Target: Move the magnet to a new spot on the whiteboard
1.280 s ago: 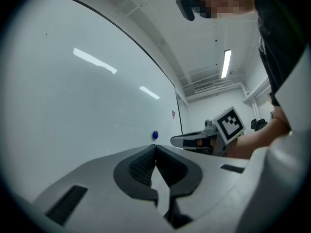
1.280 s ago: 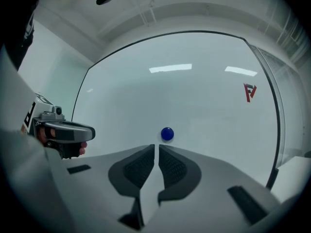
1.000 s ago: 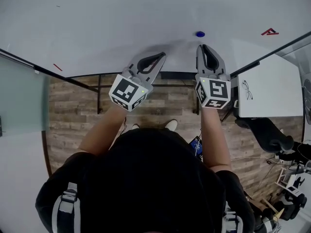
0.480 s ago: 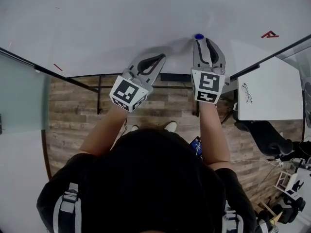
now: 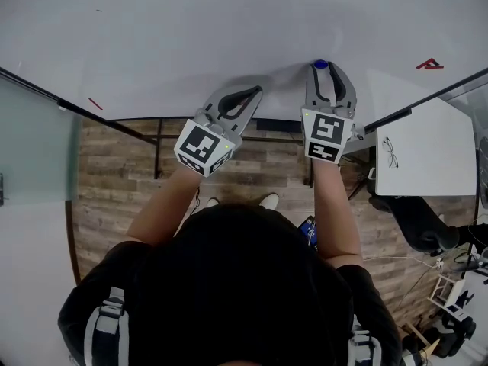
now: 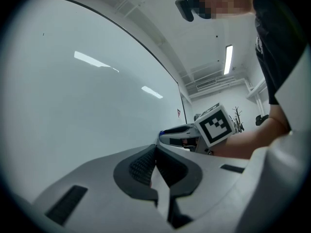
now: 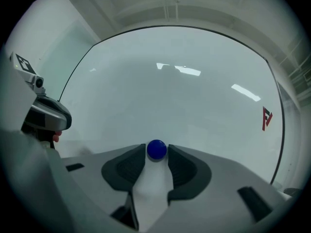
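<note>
A small round blue magnet [image 5: 319, 64] sticks to the whiteboard [image 5: 191, 36]. My right gripper [image 5: 329, 69] has reached up to it. In the right gripper view the magnet [image 7: 156, 149] sits right between the two fingertips of that gripper [image 7: 157, 150], and the jaws are opening, with the pads beside it rather than pressing on it. My left gripper [image 5: 255, 91] hangs to the left, close to the board's lower edge, its jaws shut with nothing in them. The left gripper view shows those tips [image 6: 155, 147] meeting, with the right gripper's marker cube [image 6: 215, 124] beyond.
A red mark [image 5: 429, 65] is drawn on the board to the magnet's right, also visible as a red mark [image 7: 266, 118] in the right gripper view. A short red stroke [image 5: 94, 104] lies far left. A white desk [image 5: 427, 166] with spectacles [image 5: 389, 145] stands at right, over wooden flooring.
My right gripper has moved up to the board, from below the magnet to around it, and its jaws have widened. The left gripper has hardly shifted.
</note>
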